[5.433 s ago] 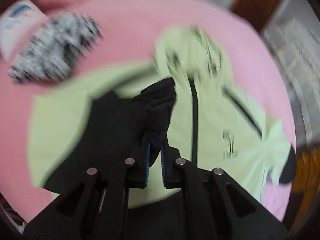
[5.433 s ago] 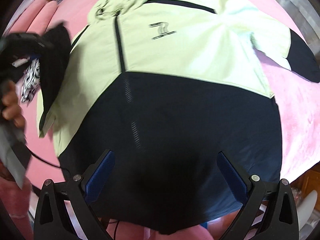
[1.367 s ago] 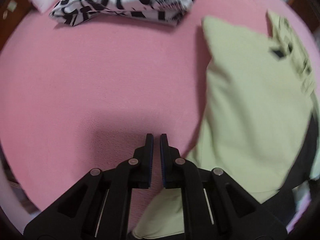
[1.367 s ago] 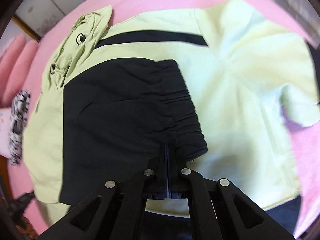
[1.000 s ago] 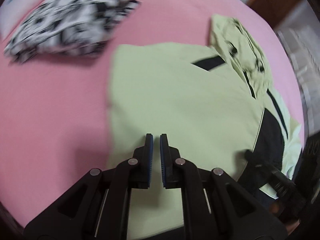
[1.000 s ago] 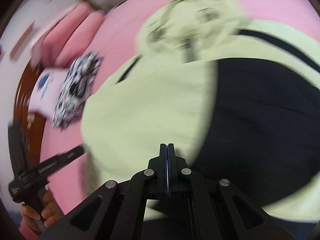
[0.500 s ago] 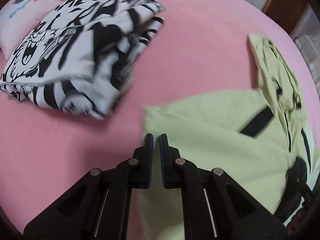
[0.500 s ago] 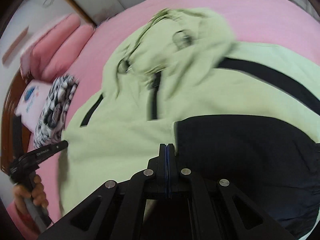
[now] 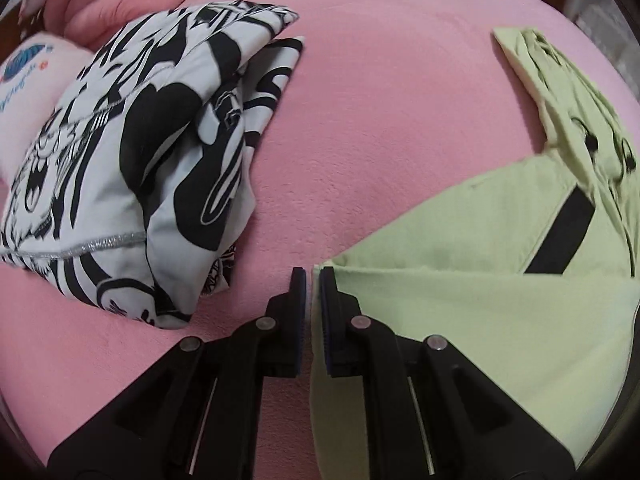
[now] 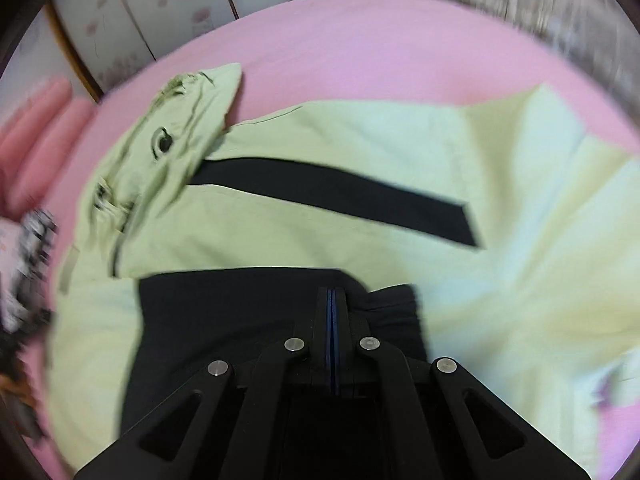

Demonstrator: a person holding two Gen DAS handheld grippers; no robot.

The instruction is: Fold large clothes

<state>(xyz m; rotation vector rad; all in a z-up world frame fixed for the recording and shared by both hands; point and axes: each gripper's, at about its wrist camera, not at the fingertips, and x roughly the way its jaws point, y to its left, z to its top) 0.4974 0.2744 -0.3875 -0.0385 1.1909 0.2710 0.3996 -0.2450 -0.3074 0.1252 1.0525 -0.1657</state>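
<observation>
Left wrist view: left gripper is nearly closed with a thin gap and nothing in it, poised at the corner of the green jacket on the pink bed; a folded black-and-white garment lies just beside. It has swung from bare bedding back to this corner, likely lining up the next fold. Right wrist view: right gripper is fully closed and empty over the black sleeve folded onto the jacket; hood sits upper left. Earlier the right gripper's fingers stood wide apart.
</observation>
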